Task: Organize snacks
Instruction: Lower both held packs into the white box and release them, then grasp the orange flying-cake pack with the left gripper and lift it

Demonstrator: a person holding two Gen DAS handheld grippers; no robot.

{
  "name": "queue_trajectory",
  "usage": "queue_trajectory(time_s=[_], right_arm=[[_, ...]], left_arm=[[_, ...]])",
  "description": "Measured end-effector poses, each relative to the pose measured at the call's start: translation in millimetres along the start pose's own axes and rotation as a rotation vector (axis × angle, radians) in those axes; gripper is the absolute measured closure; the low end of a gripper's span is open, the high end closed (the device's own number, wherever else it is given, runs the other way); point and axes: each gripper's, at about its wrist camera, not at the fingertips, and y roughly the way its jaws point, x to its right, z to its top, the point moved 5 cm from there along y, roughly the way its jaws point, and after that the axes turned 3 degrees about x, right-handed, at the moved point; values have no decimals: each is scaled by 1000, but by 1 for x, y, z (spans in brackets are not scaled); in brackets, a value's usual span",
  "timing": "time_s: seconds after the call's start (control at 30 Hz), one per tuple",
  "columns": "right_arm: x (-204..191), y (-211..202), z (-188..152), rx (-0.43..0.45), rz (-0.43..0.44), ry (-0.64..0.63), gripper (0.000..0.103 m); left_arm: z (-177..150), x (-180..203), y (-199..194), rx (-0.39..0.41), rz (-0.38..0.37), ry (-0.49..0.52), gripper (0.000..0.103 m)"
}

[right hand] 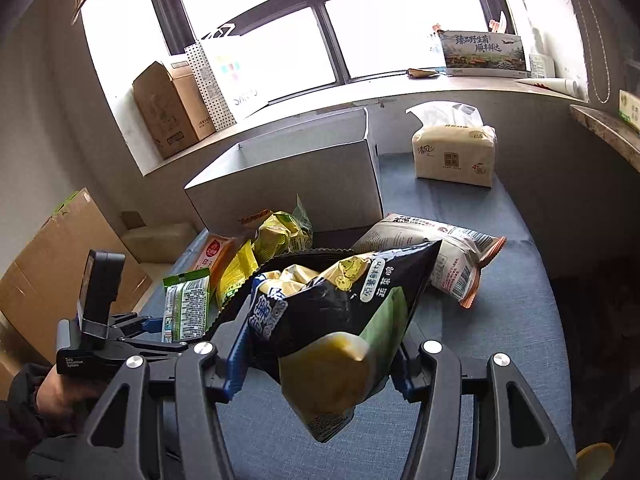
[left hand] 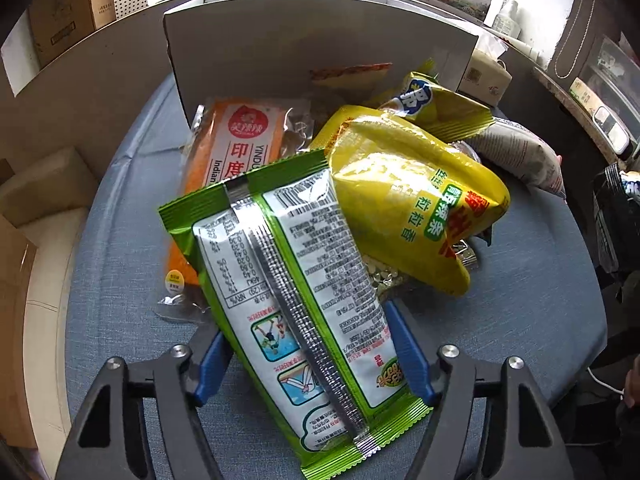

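My left gripper (left hand: pixel 310 354) is shut on a green-edged snack packet (left hand: pixel 288 300), back side up, held over the blue table; the packet also shows in the right wrist view (right hand: pixel 186 306). My right gripper (right hand: pixel 320 354) is shut on a black chip bag (right hand: pixel 332 320) lifted above the table. On the table lie a yellow bag (left hand: pixel 412 200), an orange packet (left hand: pixel 236 144), a small yellow-blue bag (left hand: pixel 436 100) and a white packet with orange ends (right hand: pixel 448 256). An open white box (right hand: pixel 304 176) stands behind the pile.
A tissue pack (right hand: pixel 454 152) stands at the back right of the blue table (right hand: pixel 512 320). Cardboard boxes (right hand: pixel 168 112) and a printed box (right hand: pixel 484 54) sit on the window sill. More cardboard (right hand: pixel 60 256) stands left of the table.
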Motion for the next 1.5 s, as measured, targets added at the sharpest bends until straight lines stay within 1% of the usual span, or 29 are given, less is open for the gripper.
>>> queue_trajectory(time_s=[0.03,0.17,0.23,0.3,0.4,0.47,0.53,0.6,0.67,0.73,0.77,0.87,0.93,0.97,1.07,1.1,1.13,1.17,1.2,1.23,1.3,1.37,1.43,1.5], right_arm=[[0,0,0,0,2,0,42],[-5,-1,-1,0,11,-8,42],[-9,0,-1,-1,16,-17,42],[-13,0,1,0,24,-27,42],[-21,5,8,-1,41,-47,42],[-28,10,19,2,66,-61,42],[-36,18,36,12,88,-78,42],[-43,27,58,32,97,-94,42],[-49,39,86,63,105,-107,42],[-52,56,115,76,118,-100,42],[-51,66,131,88,121,-94,42],[-40,103,172,84,73,-63,42],[-32,125,193,73,58,-32,42],[-29,134,202,64,52,-25,42],[-20,155,217,46,18,-14,42],[-17,161,220,39,18,-9,41],[-14,167,222,27,24,-6,38],[-12,172,223,10,33,-1,36],[-9,176,223,5,30,7,20],[-6,178,223,4,15,18,1],[0,176,222,23,-6,32,0],[3,172,220,22,-20,27,0],[4,165,218,35,-30,29,0],[1,152,216,62,-10,26,0]], left_arm=[[-1,-3,-5,19,-17,-4,39],[-6,-10,-39,104,-79,28,39],[-4,-14,-57,147,-91,39,39],[5,-16,-76,190,-129,39,39],[27,-19,-98,258,-138,56,39],[51,-24,-107,295,-132,76,39],[80,-23,-116,344,-141,100,39],[112,-24,-118,369,-139,113,39],[147,-23,-119,394,-153,127,39],[184,-20,-114,413,-142,143,39],[202,-20,-109,410,-138,150,39],[250,-20,-87,398,-105,161,39],[272,-24,-69,381,-88,152,39],[280,-25,-59,361,-93,145,39],[294,-30,-35,322,-80,124,37],[295,-30,-30,318,-68,122,32],[297,-32,-25,314,-46,125,24],[296,-32,-20,305,-18,130,17],[296,-34,-16,291,3,129,2],[292,-36,-14,285,14,125,0],[286,-40,-13,276,15,127,0],[277,-45,-19,280,24,121,0],[270,-49,-30,303,34,108,0],[261,-51,-46,332,6,106,0]])
